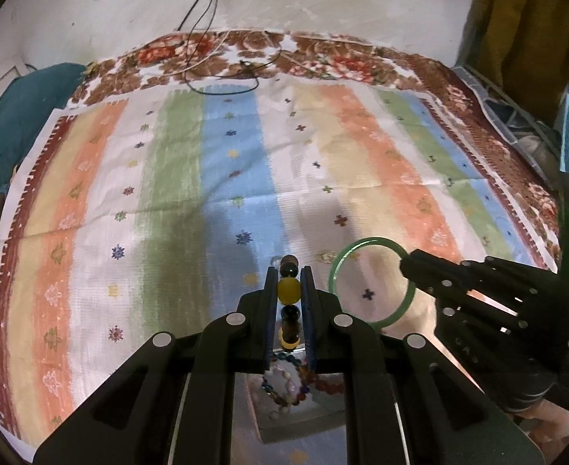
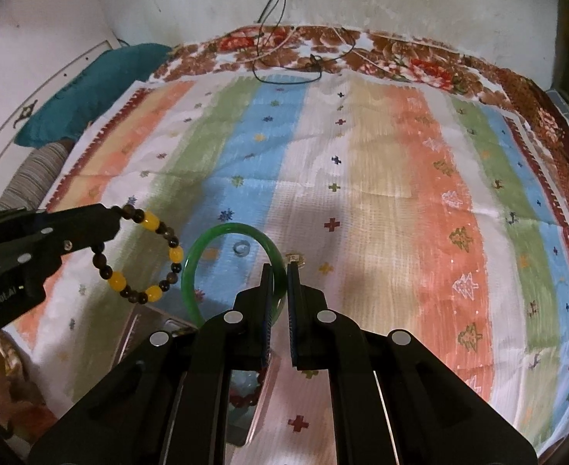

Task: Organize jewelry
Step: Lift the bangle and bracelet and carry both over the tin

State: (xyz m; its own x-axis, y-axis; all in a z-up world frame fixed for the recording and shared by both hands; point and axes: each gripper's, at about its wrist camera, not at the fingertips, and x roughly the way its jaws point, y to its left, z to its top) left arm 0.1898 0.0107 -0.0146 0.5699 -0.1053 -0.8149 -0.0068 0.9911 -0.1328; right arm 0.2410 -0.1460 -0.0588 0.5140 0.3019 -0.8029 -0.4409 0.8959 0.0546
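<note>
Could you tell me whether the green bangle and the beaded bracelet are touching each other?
Apart. The right wrist view shows striped cloth between the green bangle and the beaded bracelet, each hanging from its own gripper.

Dim, warm indoor light falls from above, perhaps slightly behind. Soft shadows pool on the striped cloth (image 1: 207, 178) toward 6 o'clock. Fisheye bending darkens all corners; a green flare glints at 3 o'clock in the left view.
</note>
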